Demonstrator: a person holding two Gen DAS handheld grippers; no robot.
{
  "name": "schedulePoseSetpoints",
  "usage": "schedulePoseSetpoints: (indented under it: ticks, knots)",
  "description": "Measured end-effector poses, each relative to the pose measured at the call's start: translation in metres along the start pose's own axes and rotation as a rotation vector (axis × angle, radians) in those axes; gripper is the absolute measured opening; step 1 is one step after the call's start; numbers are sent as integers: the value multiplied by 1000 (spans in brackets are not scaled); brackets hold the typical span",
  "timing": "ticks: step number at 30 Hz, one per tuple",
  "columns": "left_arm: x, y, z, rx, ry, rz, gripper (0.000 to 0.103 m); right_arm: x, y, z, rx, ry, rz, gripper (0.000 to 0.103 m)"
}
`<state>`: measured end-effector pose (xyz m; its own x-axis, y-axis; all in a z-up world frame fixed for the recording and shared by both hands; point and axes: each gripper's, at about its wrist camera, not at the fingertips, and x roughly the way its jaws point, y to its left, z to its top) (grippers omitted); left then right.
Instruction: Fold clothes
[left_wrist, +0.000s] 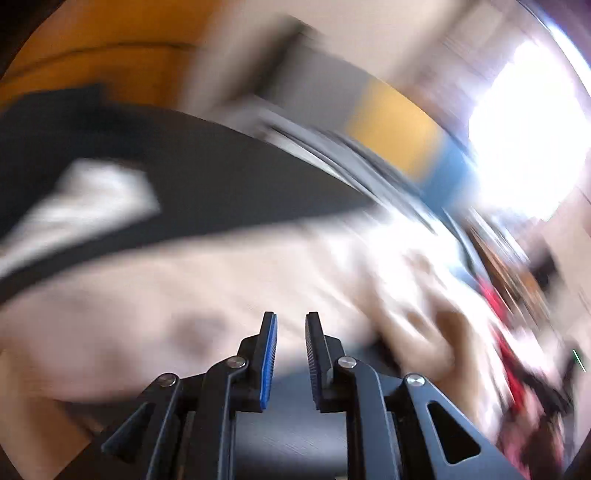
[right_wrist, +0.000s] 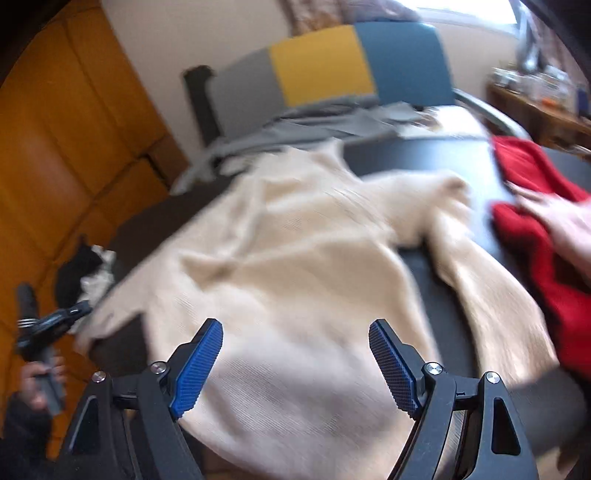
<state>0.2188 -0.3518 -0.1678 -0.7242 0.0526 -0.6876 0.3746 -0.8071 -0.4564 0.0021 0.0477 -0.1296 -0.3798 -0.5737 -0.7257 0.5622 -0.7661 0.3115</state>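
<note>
A cream knit sweater (right_wrist: 295, 258) lies spread and rumpled on a dark table (right_wrist: 424, 155). My right gripper (right_wrist: 295, 336) is open, its blue-padded fingers wide apart just above the sweater's near part, holding nothing. In the blurred left wrist view the same sweater (left_wrist: 184, 295) fills the middle. My left gripper (left_wrist: 291, 321) has its fingers close together with a narrow gap and nothing between them, near the sweater's edge. The left gripper also shows in the right wrist view (right_wrist: 79, 308) at the far left, held by a hand.
A red garment (right_wrist: 535, 229) lies on the table at the right, with a bare hand (right_wrist: 561, 221) on it. A grey garment (right_wrist: 295, 133) lies at the back. A grey, yellow and blue chair back (right_wrist: 332, 70) stands behind. An orange sofa (right_wrist: 55, 147) is on the left.
</note>
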Motion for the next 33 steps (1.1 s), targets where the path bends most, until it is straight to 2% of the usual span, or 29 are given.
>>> schedulePoseSetpoints:
  ticks: [1, 2, 5, 11, 14, 20, 21, 23, 24, 28, 33]
  knots:
    - [11, -20, -7, 66, 47, -57, 15, 1, -7, -7, 15, 7, -2, 83]
    - [23, -36, -14, 114, 83, -83, 15, 0, -9, -10, 18, 6, 3, 83]
    - [55, -75, -32, 205, 168, -129, 20, 9, -3, -11, -22, 12, 7, 83]
    - [93, -89, -21, 205, 226, -123, 40, 42, 25, -1, -124, 33, 18, 83]
    - [115, -92, -15, 244, 277, -53, 41, 47, 32, 4, -138, 19, 23, 83]
    - [125, -106, -10, 370, 282, 4, 43, 65, 33, 16, -155, 30, -25, 85]
    - [127, -110, -11, 386, 276, 12, 42, 69, 32, 18, -157, 35, -37, 85]
    - [126, -117, -12, 397, 273, 4, 28, 76, 27, 21, -143, 39, -55, 85]
    - [122, -119, -13, 395, 275, -5, 6, 80, 24, 22, -129, 39, -61, 85]
    - [111, -113, -13, 317, 273, -86, 5, 93, 13, 21, -118, 54, -111, 85]
    - [48, -91, -12, 182, 256, -253, 5, 107, 5, 18, -135, 70, -166, 86]
